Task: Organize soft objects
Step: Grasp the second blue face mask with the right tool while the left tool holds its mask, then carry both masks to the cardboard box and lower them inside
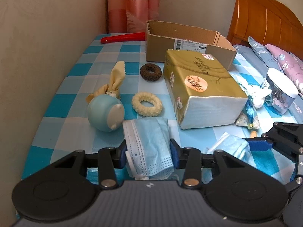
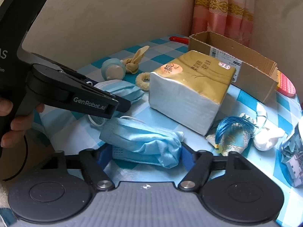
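- My left gripper (image 1: 147,152) has a blue face mask (image 1: 149,147) between its jaws; the blue pads press both sides of it, so it looks clamped, partly closed.
- That mask's long axis runs away from me, toward the tissue pack (image 1: 200,87).
- My right gripper (image 2: 145,158) sits around a second, crumpled mask (image 2: 144,141); jaws wide, and I cannot tell whether the pads touch it.
- This mask lies crosswise between the jaws, on the checkered bed (image 1: 75,87).
- The left gripper reaches in level from the left, fingers (image 2: 17,124) wrapped on its handle.
- A cardboard box (image 1: 189,41) stands behind the tissue pack.
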Motion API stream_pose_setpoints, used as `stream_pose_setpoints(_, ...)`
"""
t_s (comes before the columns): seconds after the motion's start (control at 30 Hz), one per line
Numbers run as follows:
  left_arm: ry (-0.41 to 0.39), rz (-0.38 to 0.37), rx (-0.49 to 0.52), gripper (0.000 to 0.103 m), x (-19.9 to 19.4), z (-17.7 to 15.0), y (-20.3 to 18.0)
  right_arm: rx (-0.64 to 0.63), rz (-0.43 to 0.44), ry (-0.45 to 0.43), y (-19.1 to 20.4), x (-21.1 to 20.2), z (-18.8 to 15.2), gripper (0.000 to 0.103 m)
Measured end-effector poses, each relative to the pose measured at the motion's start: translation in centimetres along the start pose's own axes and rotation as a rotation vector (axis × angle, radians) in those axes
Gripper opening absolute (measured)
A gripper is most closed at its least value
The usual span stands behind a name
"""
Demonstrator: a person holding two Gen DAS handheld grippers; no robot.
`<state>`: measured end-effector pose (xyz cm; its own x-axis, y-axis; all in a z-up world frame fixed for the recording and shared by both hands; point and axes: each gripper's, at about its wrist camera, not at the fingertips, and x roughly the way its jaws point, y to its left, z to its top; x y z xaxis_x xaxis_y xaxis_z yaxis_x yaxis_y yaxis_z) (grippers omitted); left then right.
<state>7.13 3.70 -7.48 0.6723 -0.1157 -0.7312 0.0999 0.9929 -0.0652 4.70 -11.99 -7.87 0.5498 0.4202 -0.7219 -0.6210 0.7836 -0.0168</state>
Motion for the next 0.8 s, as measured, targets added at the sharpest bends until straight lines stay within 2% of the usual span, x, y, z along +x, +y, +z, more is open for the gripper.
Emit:
stream_pose_setpoints(0.17,-0.006,-0.002,0.017,0.034,-1.0,0.1,0.0,-0.006,-0.005,-0.025,0.0,-1.5,0.0,0.069)
stream_pose_setpoints(0.3,-0.023,0.006,0.043,0.034,-2.6,0.3,-0.2,-0.014,-0.009,-0.051,-0.1,-3.0,-0.2,0.068)
stream_pose_setpoints(0.5,-0.035,-0.027,0.064,0.034,-5.0,1.1,-0.6,0.005,-0.012,-0.102,-0.8,-5.3,-0.2,0.068)
stream_pose_setpoints(0.8,-0.079,-0.067,0.114,0.034,-6.5,4.5,-2.5,0.034,-0.051,-0.165,-3.0,-8.5,0.1,0.068)
